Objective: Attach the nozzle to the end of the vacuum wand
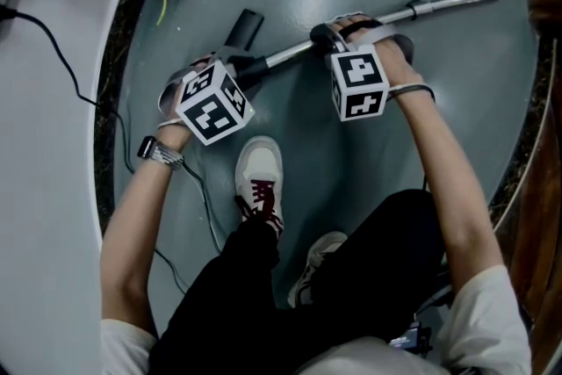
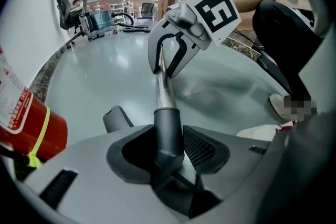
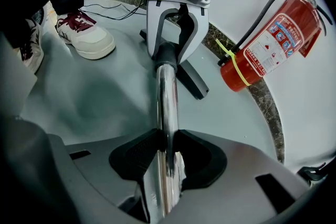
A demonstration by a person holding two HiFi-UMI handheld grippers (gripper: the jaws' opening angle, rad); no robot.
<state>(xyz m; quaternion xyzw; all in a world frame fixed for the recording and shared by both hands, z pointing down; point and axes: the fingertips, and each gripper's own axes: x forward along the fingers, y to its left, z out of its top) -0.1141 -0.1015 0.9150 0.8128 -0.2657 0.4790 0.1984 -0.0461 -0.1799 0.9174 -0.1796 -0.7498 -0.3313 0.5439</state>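
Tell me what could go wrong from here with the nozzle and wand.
1. The right gripper clamps the smooth chrome wand; pushed lengthwise, it may slide.
2. The left gripper holds the nozzle only by its neck, so its free end could twist off-axis.
3. The fire extinguisher sits near that end and might get knocked.
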